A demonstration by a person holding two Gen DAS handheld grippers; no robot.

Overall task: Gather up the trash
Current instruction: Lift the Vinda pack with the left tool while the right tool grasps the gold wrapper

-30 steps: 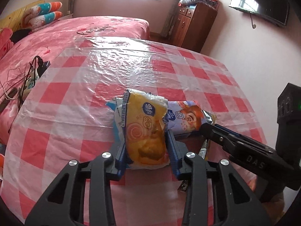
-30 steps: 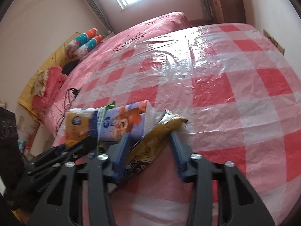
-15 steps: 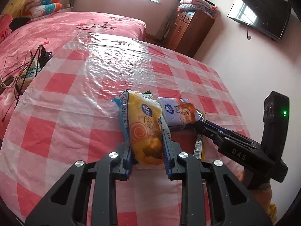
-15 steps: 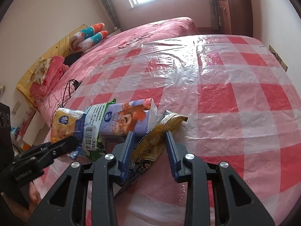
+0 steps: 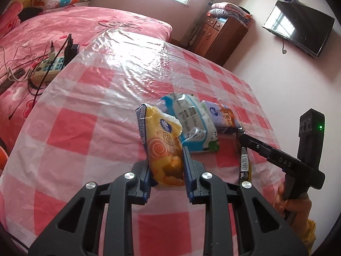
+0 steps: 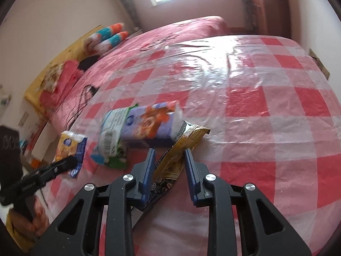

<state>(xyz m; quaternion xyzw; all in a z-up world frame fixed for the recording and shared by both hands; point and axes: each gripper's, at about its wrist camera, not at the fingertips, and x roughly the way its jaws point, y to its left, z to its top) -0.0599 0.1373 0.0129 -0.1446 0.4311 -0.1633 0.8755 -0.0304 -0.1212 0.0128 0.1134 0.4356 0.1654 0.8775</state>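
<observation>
My left gripper (image 5: 165, 149) is shut on a yellow snack bag (image 5: 163, 145) and holds it upright above the checkered table. A white and blue wet-wipe pack (image 5: 191, 121) and a purple tissue pack (image 5: 221, 117) lie just behind it. My right gripper (image 6: 168, 151) is shut on a gold and black wrapper (image 6: 183, 143), which tilts up off the table. In the right wrist view the purple tissue pack (image 6: 149, 121) and the wipe pack (image 6: 110, 132) lie to the left, and the yellow bag (image 6: 68, 147) sits in the left gripper.
The table (image 5: 85, 106) has a red and white check cloth under clear plastic. A pink bed (image 5: 64, 25) lies beyond with a power strip and cables (image 5: 49, 68). A wooden cabinet (image 5: 221, 36) and a wall TV (image 5: 298, 27) stand at the back right.
My left gripper has lifted the yellow bag off the wipe pack and drawn it back. My right gripper has raised the gold wrapper at a tilt.
</observation>
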